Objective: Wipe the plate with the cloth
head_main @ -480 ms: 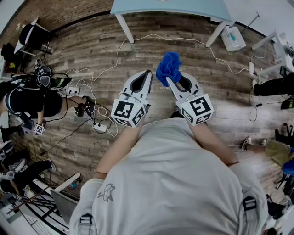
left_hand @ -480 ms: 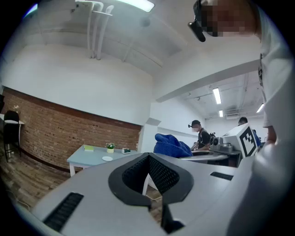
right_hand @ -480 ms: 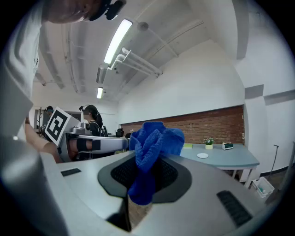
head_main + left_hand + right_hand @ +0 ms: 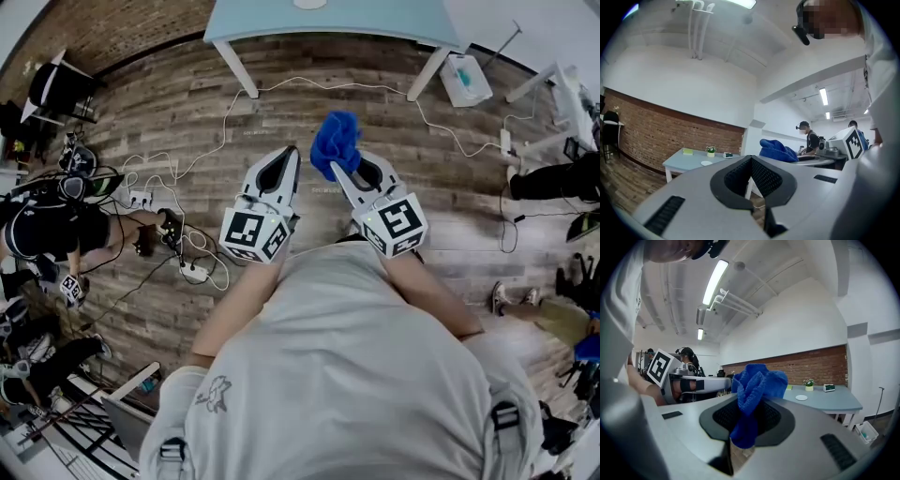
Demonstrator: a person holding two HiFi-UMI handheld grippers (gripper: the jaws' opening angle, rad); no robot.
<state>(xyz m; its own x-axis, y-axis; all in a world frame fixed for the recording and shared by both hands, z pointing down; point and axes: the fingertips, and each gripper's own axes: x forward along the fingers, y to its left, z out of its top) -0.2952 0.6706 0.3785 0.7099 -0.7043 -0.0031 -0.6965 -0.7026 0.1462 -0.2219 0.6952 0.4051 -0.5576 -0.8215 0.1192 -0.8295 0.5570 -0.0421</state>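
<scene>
The one open container is a white bin on the wooden floor just beside a leg of the pale blue table. It holds something pale teal that is too small to make out. On the table stands a small pot with a green plant in it. Near the pot lie one white plate, one small box and one flat green item. You hold two grippers in front of your chest, side by side and close together, both aimed roughly level across the room toward that table. There is one cloth, bright blue, and your right gripper pinches it between its pads. Most of the cloth is bunched up beyond the tips, and a short tail hangs down inside the jaw opening. Your left gripper has its jaws pressed together with nothing between them, and its tips sit just beside the cloth. The plate lies flat on the tabletop, well apart from both grippers and ahead of them, with bare floor and loose cables between. One person sits on the floor off to your left.
</scene>
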